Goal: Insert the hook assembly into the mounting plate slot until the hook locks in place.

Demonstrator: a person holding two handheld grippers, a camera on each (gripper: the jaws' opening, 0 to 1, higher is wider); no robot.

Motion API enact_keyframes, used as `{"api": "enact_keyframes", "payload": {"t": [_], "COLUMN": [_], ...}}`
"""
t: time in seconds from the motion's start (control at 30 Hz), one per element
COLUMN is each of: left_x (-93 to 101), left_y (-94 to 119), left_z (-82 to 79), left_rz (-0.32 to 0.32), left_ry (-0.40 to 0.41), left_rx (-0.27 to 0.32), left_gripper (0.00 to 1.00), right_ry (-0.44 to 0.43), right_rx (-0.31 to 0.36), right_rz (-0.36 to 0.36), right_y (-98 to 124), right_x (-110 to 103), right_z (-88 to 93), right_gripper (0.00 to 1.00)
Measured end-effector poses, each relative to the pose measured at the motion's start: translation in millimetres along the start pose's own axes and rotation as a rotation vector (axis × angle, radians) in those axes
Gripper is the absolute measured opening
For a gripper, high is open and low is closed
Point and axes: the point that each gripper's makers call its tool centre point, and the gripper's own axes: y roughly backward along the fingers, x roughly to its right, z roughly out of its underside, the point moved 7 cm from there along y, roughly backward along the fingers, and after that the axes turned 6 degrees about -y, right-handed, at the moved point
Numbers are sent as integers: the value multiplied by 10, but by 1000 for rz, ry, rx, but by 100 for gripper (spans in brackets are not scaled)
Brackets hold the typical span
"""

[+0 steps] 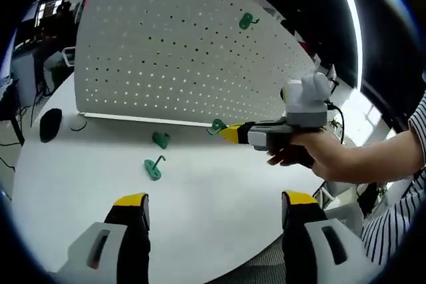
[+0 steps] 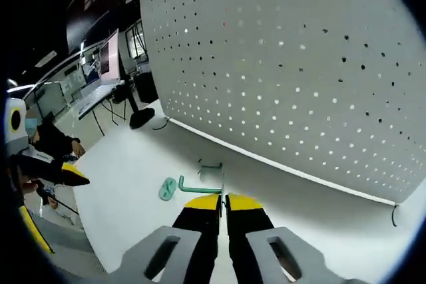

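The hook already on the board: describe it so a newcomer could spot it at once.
A white pegboard stands on the white table. High on its face sits a small green mounted hook. Two loose hooks lie on the table and a held hook is pinched in the right tool; only this one hangs on the board.

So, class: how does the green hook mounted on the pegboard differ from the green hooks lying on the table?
The mounted hook hangs high on the upright pegboard; the loose hooks lie flat on the white table. The mounted hook sits alone; at least two loose hooks lie close together. All share the same green colour.
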Motion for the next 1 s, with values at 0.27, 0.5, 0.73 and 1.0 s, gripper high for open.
{"api": "enact_keyframes", "payload": {"t": [0.27,0.5,0.73,1.0], "left_x": [74,183,360,504], "left_y": [-8,-42,-101,-121], "left_z": [-182,-338,-521,-694], "left_rz": [32,77,136,202], "left_ry": [39,69,79,123], "left_rx": [45,79,116,169], "left_gripper": [83,81,79,75], "right_ry": [-60,-119,-161,-198], "right_rx": [128,220,291,366], "right_rz": [-40,-72,-97,-116], "right_y": [331,625,884,1103], "right_x": [-115,-215,-334,-447], "right_z": [-125,-177,-225,-311], "right_gripper": [0,0,0,0]}}
